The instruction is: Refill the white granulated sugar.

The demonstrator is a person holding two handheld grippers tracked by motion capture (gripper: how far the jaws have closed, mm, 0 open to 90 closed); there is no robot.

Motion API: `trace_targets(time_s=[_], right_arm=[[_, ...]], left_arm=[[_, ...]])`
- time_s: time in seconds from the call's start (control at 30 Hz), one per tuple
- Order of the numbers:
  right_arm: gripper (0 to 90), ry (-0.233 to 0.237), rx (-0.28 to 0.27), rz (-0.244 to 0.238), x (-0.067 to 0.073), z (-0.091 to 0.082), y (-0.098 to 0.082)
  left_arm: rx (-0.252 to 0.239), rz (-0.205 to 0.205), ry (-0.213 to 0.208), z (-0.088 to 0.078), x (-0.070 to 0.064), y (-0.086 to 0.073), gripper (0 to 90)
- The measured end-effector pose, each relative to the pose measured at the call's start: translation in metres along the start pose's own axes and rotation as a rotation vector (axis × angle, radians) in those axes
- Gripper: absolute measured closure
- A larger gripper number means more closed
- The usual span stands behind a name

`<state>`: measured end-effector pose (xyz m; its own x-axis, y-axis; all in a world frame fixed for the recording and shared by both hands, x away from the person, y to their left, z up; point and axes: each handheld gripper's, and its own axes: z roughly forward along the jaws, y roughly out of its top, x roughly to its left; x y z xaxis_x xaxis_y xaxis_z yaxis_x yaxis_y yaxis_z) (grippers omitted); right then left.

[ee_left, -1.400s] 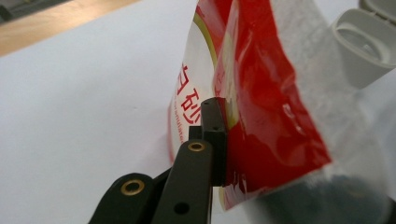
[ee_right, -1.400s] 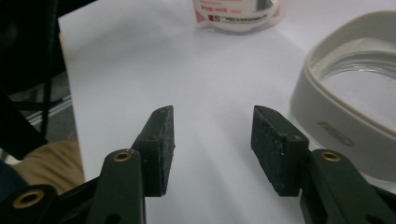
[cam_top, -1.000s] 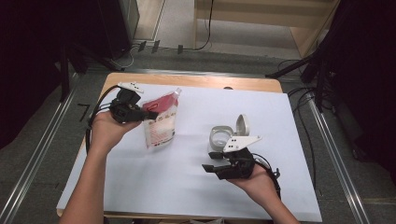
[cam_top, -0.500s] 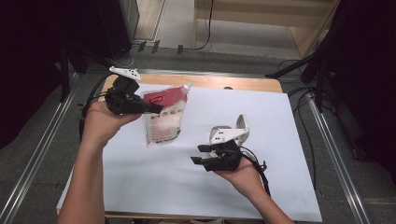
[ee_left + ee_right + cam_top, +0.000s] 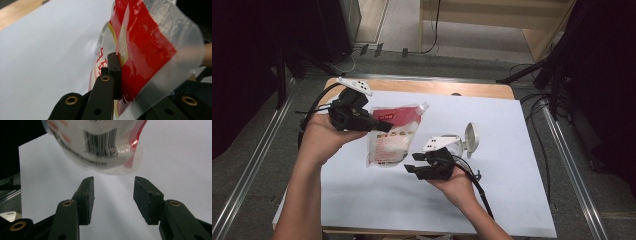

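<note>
Pouch (image 5: 391, 137) now lifted off table, clamped in left gripper (image 5: 384, 125); right gripper (image 5: 411, 162) closer, jaws apart, empty.

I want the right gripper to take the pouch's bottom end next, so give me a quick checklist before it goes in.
1. Left gripper clamped on the pouch: ok, its jaws pinch the red top edge in the left gripper view.
2. Pouch off the table: ok, it hangs tilted from that grip.
3. Right gripper open: ok, nothing lies between its pads.
4. Right gripper lined up: ok, the pouch's barcode end hangs just beyond its jaws.
5. Pouch sealed: cannot tell, its spout corner is too small to read.
6. Open-lidded jar clear of the path: ok, it stands behind the right gripper, away from the pouch.
</note>
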<state>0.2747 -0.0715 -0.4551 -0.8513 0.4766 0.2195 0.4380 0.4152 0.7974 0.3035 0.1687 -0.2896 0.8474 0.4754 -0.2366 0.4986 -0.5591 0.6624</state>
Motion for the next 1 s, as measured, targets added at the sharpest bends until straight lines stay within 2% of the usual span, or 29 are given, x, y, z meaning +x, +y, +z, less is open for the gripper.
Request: trace_targets(time_s=[0.1,0.17,0.23,0.37,0.43,0.5,0.57,0.7,0.83,0.9,1.0], right_arm=[[51.9,-0.004,-0.005,0.010,0.002,0.008,0.000],[51.8,-0.034,-0.002,-0.022,0.005,0.014,-0.001],[51.8,-0.050,0.008,-0.026,0.006,0.017,-0.003],[51.5,-0.051,-0.008,-0.036,0.008,0.028,-0.009],[51.6,-0.056,-0.013,-0.054,0.009,0.032,-0.012],[51.5,-0.048,-0.038,-0.073,0.009,0.035,-0.015],[51.4,-0.065,-0.055,-0.101,0.009,0.039,-0.020],[51.4,-0.063,-0.095,-0.126,0.007,0.047,-0.026],[50.3,-0.121,-0.120,-0.159,0.008,0.050,-0.029],[50.0,-0.165,-0.119,-0.173,0.008,0.050,-0.029],[49.2,-0.167,-0.184,-0.187,0.013,0.046,-0.028]], left_arm=[[0.006,0.002,-0.010,0.002,-0.003,0.002,90.0],[0.010,0.003,-0.017,0.003,-0.006,0.003,90.0],[0.013,-0.002,-0.029,0.004,-0.006,0.004,90.0],[0.001,-0.010,-0.053,0.006,-0.009,0.007,90.0],[0.008,-0.006,-0.050,0.007,-0.011,0.008,90.0],[0.015,-0.024,-0.063,0.009,-0.010,0.008,90.0],[0.013,-0.054,-0.086,0.012,-0.009,0.008,90.0],[0.019,-0.092,-0.094,0.015,-0.006,0.008,90.0],[0.010,-0.124,-0.116,0.015,-0.003,0.007,90.0],[-0.003,-0.146,-0.122,0.016,-0.002,0.007,90.0],[-0.024,-0.176,-0.145,0.017,0.001,0.007,90.0]])
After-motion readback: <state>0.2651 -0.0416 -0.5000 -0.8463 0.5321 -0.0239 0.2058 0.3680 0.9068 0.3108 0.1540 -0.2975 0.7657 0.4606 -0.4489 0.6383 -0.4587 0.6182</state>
